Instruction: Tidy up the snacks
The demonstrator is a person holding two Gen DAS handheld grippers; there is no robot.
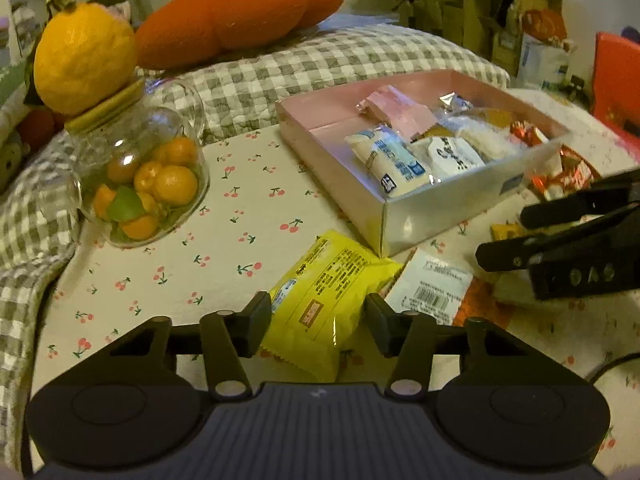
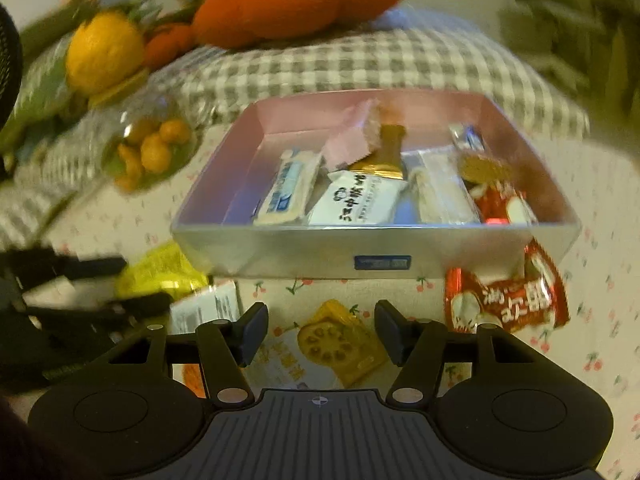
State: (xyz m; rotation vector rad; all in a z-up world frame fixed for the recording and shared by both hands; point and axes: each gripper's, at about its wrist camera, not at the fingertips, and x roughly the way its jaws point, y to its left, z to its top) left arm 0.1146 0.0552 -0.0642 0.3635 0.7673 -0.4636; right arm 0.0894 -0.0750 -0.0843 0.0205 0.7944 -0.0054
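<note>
My left gripper (image 1: 318,322) has a yellow snack packet (image 1: 332,292) filling the gap between its pads, which touch both of its sides just above the cherry-print cloth. The right wrist view shows the same packet (image 2: 160,272) between those blurred fingers. My right gripper (image 2: 322,332) stands open over a lotus-root snack packet (image 2: 340,344) lying flat on the cloth. In the left wrist view it (image 1: 502,237) hovers at the right edge. A silver box with pink lining (image 2: 320,250) holds several wrapped snacks. A red packet (image 2: 508,300) lies at its front right corner.
A white packet with a barcode (image 1: 432,288) lies between the two grippers. A glass jar of small oranges (image 1: 140,176) with a yellow citrus fruit (image 1: 84,56) on its lid stands at the left. An orange cushion (image 1: 240,12) rests on a checked blanket (image 1: 320,64) behind the box.
</note>
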